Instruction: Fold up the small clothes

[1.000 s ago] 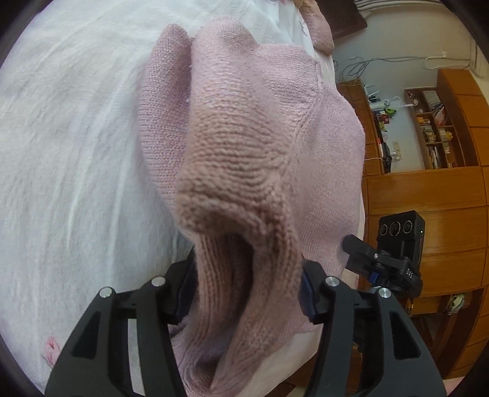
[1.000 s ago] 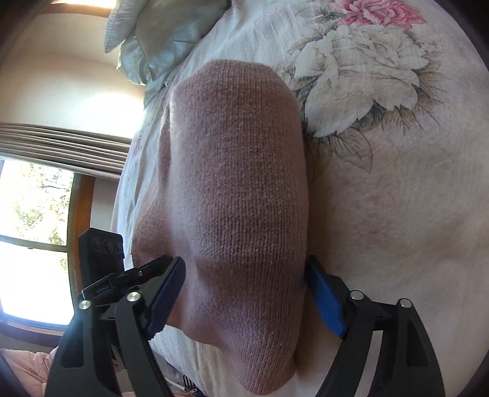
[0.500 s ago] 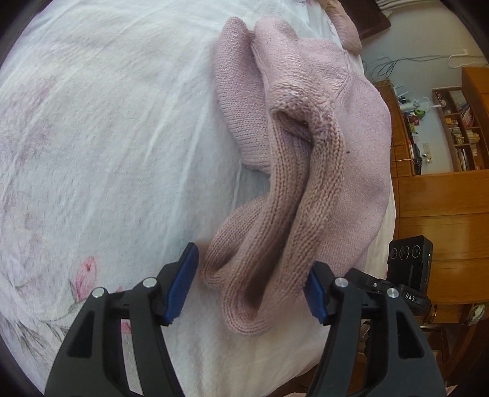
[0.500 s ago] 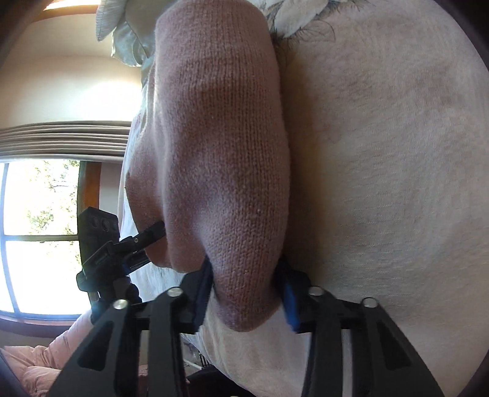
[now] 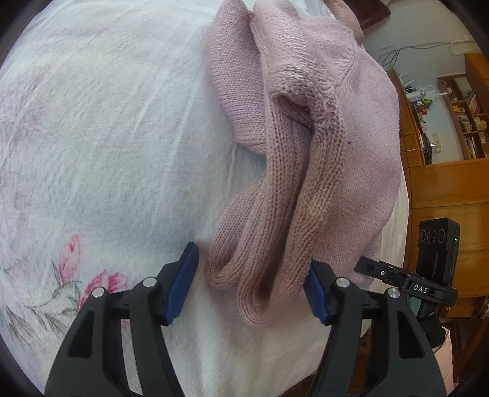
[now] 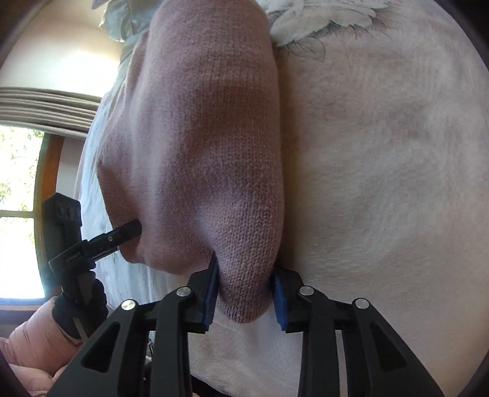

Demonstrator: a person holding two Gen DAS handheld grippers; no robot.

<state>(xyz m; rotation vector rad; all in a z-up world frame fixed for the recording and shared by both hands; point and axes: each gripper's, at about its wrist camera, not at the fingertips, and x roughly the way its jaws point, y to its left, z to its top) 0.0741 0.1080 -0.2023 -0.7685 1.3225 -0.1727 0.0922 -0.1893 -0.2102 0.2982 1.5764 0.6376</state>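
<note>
Pink sweater [image 5: 308, 128] since released by left gripper [image 5: 252, 285]; right gripper [image 6: 244, 290] now clamps it.

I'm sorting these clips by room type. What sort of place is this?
Most likely a bedroom at home. The pink knit garment lies on a floral bedspread, a pillow sits by a curtained window, and wooden shelves line the wall.

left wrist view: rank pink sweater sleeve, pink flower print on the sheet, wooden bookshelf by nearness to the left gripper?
From the left gripper, in the left wrist view:
1. Pink sweater sleeve: bunched between the open fingers, touching the right one.
2. Pink flower print: on the sheet, just left of the left finger.
3. Wooden bookshelf: far right, across the room.
</note>
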